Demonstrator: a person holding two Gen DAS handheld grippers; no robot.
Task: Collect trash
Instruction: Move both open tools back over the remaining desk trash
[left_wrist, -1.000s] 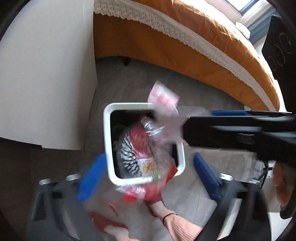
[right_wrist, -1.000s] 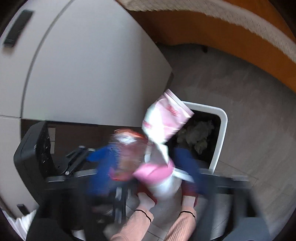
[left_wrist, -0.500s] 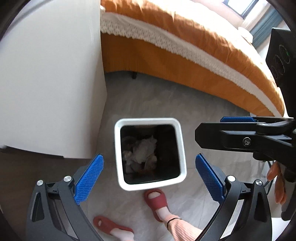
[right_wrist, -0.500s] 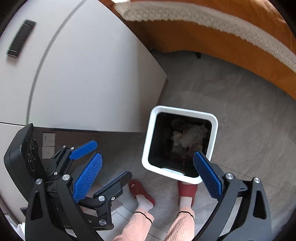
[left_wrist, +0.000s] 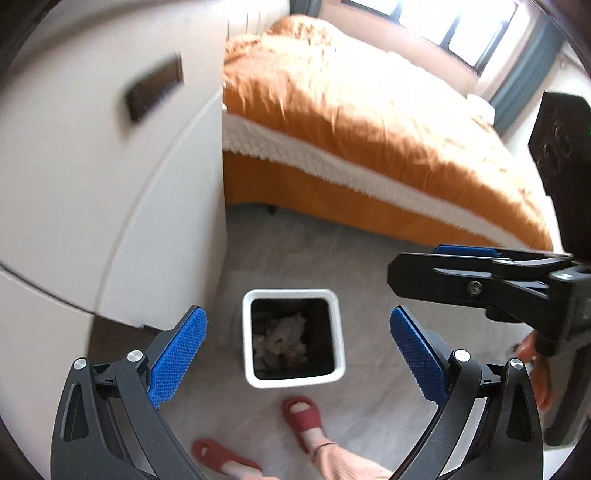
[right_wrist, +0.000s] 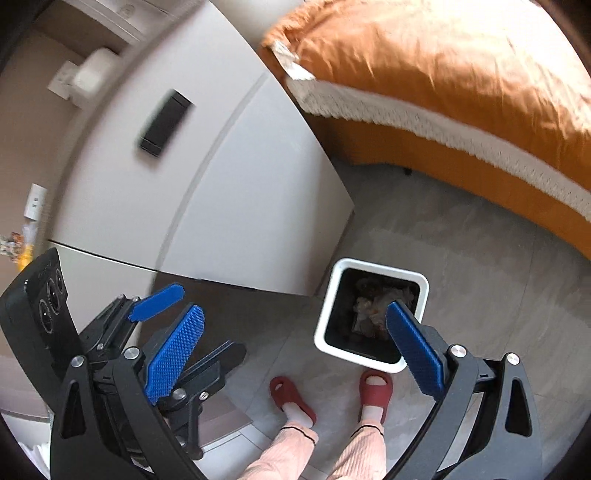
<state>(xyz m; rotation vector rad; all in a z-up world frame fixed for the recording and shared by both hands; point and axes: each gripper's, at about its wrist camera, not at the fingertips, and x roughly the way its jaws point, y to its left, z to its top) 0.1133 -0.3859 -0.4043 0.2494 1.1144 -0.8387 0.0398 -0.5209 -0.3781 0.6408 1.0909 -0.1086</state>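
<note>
A white square trash bin (left_wrist: 293, 294) (right_wrist: 325, 321) with a black inside stands on the grey floor far below. Crumpled paper and wrappers (left_wrist: 282, 338) (right_wrist: 369, 308) lie in it. My left gripper (left_wrist: 295, 350) hangs high above the bin, open, with nothing between its blue pads. My right gripper (right_wrist: 295, 347) is open and empty too, with the bin under its right finger. In the left wrist view the right gripper (left_wrist: 461, 266) juts in from the right. In the right wrist view the left gripper (right_wrist: 159, 301) is at the lower left.
A white cabinet (left_wrist: 110, 184) (right_wrist: 221, 166) stands left of the bin. A bed with an orange cover (left_wrist: 369, 110) (right_wrist: 461, 74) fills the back. The person's feet in red slippers (left_wrist: 303, 417) (right_wrist: 373, 391) stand just in front of the bin. Some coloured items (right_wrist: 16, 247) lie at the far left edge.
A second ago both grippers held snack wrappers over the bin; these dropped in. Both grippers have since opened and risen, so the bin looks smaller and more of the bed shows.
</note>
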